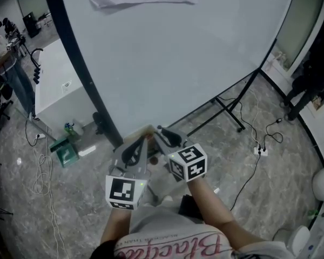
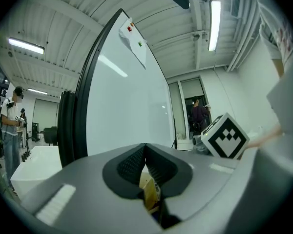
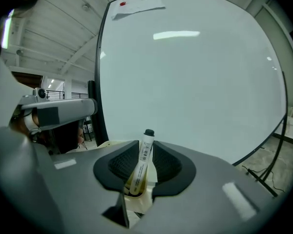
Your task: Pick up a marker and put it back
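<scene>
A white marker (image 3: 142,157) with a black cap stands upright between the jaws of my right gripper (image 3: 145,147). Its lower end sits in a beige holder (image 3: 136,199), and both pads touch its barrel. My left gripper (image 2: 145,152) is shut, its tips meeting with nothing between them; the beige holder (image 2: 149,189) shows just below them. In the head view both grippers, the left gripper (image 1: 144,140) and the right gripper (image 1: 161,131), point at the lower edge of the whiteboard (image 1: 178,53), side by side. The marker is hidden in that view.
The whiteboard stands on black legs (image 1: 227,109) on a marbled floor. A cable and power strip (image 1: 261,151) lie to the right. A white cabinet (image 1: 59,85) and green items (image 1: 65,150) stand at the left. A paper sheet (image 3: 136,4) is pinned at the board's top.
</scene>
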The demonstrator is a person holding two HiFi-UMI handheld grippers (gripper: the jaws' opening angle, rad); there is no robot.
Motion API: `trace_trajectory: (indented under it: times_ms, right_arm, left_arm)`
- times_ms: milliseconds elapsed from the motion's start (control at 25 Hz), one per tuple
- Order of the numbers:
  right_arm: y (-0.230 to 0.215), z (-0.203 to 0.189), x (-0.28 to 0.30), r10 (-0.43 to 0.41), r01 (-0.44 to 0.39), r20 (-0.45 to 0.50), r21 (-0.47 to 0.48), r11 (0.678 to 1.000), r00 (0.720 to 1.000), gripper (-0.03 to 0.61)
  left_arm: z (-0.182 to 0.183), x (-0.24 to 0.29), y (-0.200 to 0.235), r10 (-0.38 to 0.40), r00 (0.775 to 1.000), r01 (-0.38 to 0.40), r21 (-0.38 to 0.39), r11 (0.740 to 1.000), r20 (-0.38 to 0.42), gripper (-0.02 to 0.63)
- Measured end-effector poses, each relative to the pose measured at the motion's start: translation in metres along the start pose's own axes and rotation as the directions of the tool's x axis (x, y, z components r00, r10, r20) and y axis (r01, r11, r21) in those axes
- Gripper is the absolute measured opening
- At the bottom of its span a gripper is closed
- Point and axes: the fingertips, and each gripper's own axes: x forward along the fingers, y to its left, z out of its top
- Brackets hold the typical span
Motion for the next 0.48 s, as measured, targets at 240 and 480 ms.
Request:
trace_trajectory:
  times_ms: [240, 480]
  right_arm:
    - [0.004, 0.002, -0.001, 0.017, -0.017, 0.021, 0.037, 0.999, 1.000, 0.072]
    - [0.019, 0.022, -0.017, 0.040, -0.040, 0.092, 0.001, 0.999, 0.995, 0.066]
  left_arm:
    - [-0.002, -0.002, 0.004, -0.024, 1.000, 0.024, -0.014, 1.000, 0.002, 0.000]
    - [0.002, -0.006, 0.006, -0.035, 0.999, 0.035, -0.022, 0.999, 0.020, 0.000]
